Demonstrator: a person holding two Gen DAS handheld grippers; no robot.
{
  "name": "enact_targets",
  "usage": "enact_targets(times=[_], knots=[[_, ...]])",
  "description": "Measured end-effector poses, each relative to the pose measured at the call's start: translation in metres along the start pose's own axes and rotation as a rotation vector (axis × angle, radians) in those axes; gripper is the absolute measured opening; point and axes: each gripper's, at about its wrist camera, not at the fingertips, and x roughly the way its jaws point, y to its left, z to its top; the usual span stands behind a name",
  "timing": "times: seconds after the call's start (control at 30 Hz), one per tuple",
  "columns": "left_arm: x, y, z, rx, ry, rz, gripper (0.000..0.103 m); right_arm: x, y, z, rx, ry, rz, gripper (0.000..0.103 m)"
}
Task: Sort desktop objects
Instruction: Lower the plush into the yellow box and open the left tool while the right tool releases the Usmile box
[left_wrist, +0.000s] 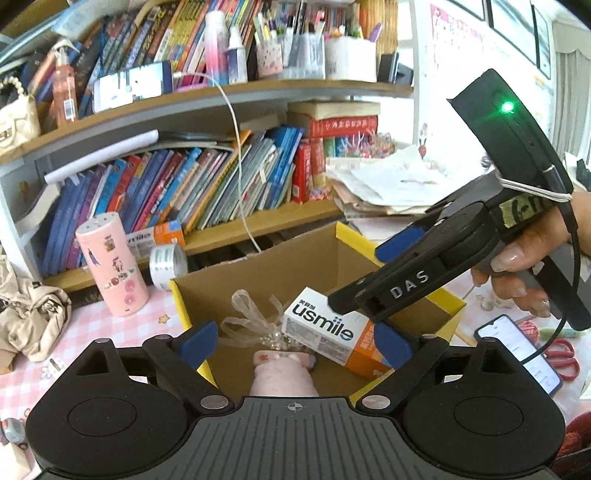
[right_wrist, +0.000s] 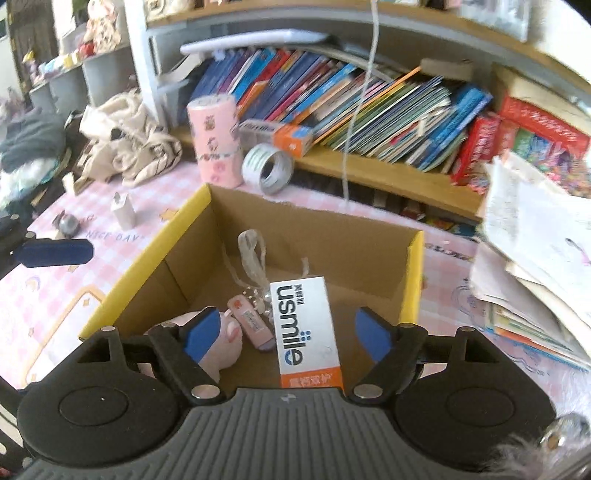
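Observation:
An open cardboard box with yellow rims (left_wrist: 255, 273) (right_wrist: 332, 236) stands on the pink checked desk. Inside lie a white and orange usmile carton (left_wrist: 325, 328) (right_wrist: 306, 332), a pink plush toy (left_wrist: 282, 380) (right_wrist: 225, 343), a small pink stick (right_wrist: 249, 321) and a sheer ribbon with beads (left_wrist: 251, 314) (right_wrist: 251, 251). My left gripper (left_wrist: 295, 343) is open and empty above the box's near side. My right gripper (right_wrist: 288, 332) is open and empty over the box; it shows in the left wrist view (left_wrist: 399, 280), held from the right.
A pink sticker-covered canister (left_wrist: 110, 266) (right_wrist: 214, 140), a tape roll (left_wrist: 168, 264) (right_wrist: 269, 168) and a second usmile carton (right_wrist: 280, 134) stand behind the box by the bookshelf. A phone (left_wrist: 517, 350), red scissors (left_wrist: 561, 358), paper piles (right_wrist: 535, 240), a beige bag (right_wrist: 125, 140) and a white charger (right_wrist: 123, 210) surround it.

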Motion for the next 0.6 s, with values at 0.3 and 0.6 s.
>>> enact_targets(times=[0.3,0.6], knots=[[-0.026,0.014,-0.016,-0.018,-0.036,-0.041,0.096,-0.039,0.007,-0.029,0.121,-0.048,-0.119,0.082],[-0.056,0.032,-0.043,-0.005,-0.033,-0.103,0.096,-0.065,0.037,-0.063,0.215,-0.027,-0.219,0.083]])
